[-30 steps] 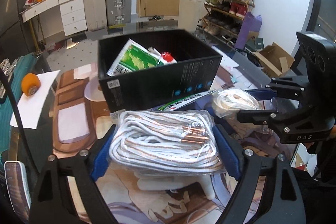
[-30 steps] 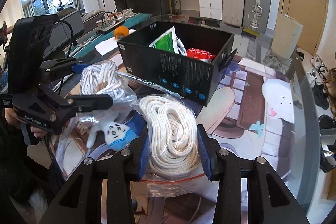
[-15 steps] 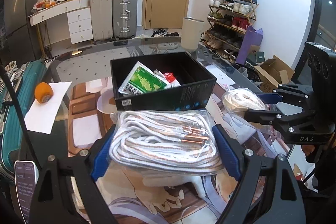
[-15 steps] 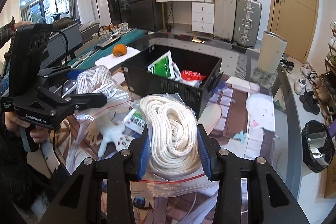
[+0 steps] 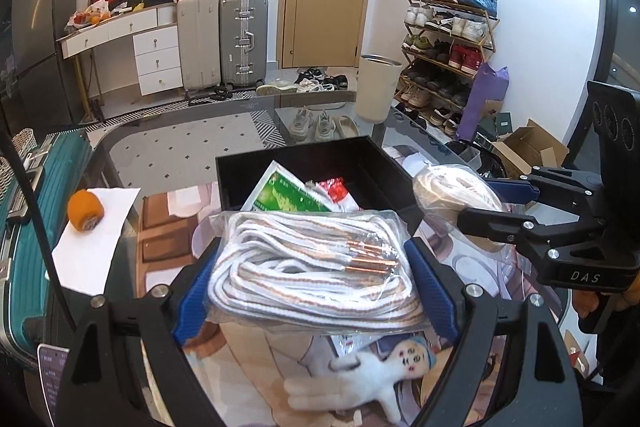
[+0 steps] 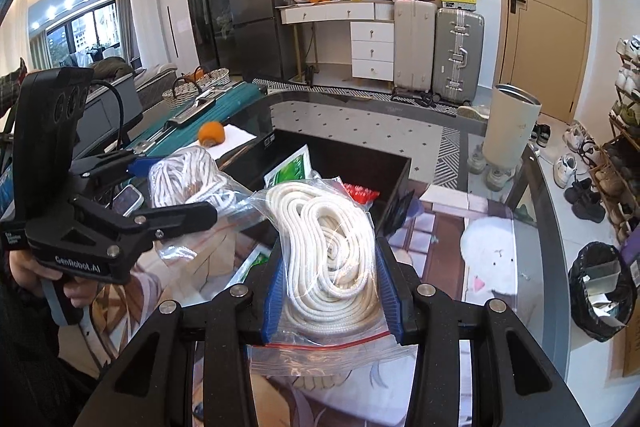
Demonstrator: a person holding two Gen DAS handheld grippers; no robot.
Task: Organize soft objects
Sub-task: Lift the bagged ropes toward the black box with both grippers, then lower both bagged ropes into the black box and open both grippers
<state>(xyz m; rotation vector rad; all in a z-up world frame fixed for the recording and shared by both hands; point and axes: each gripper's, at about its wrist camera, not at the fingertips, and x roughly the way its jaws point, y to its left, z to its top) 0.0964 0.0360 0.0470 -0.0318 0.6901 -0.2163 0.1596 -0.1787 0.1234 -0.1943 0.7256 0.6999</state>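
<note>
Jaws of your left gripper [image 5: 316, 267] pinch a bag of striped cord [image 5: 312, 263]; your right gripper [image 6: 330, 259] clamps a bag of white rope [image 6: 328, 247]. Both bags hang above the counter [image 6: 500, 223], near the black box [image 5: 320, 163]

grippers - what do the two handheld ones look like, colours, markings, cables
Both are matte black plastic with silver screws and ribbed blue pads on the fingers. The left gripper carries white "GenRobot.AI" lettering, a black cable and an upright black block with three round holes. The right gripper shows "DAS" lettering and a similar three-hole block.
</note>
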